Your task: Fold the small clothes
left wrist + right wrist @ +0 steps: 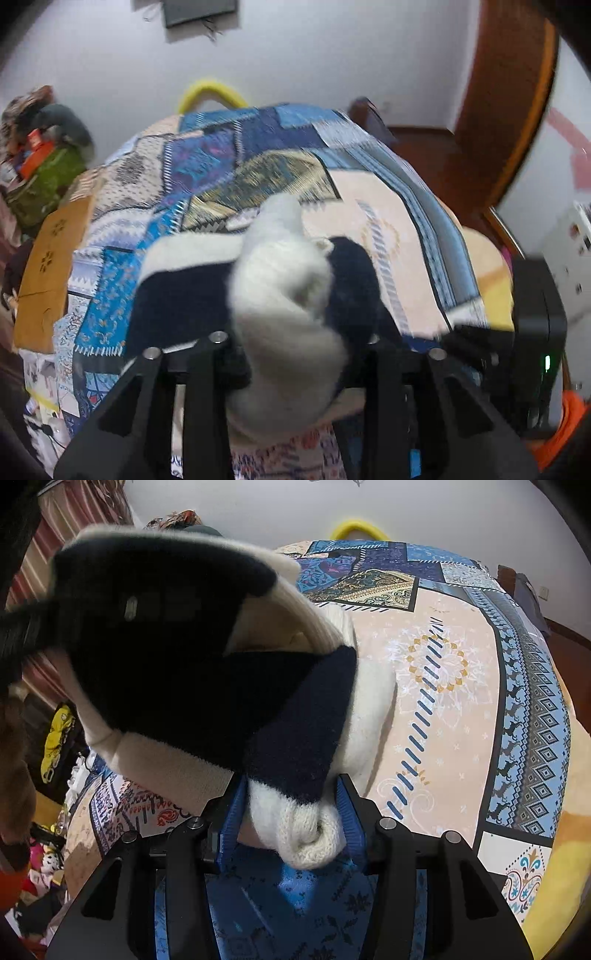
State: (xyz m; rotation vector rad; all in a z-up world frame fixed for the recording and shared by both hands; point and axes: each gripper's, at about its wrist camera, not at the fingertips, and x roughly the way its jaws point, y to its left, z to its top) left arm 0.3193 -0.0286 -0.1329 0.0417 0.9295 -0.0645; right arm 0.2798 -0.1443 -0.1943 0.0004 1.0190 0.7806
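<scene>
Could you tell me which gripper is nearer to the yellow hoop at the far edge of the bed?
Hard to call: both the left gripper and right gripper grip the navy and cream sweater at the near side, well short of the yellow hoop.

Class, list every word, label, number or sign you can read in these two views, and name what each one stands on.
None can be read.
Cardboard box: printed flower-like marks only, no letters.
Red packet: any print is too blurred to read.
White appliance: small stickers, too blurred to read.
Patterned bedspread: ornament only, no words.
Navy and cream sweater: no label showing.
</scene>
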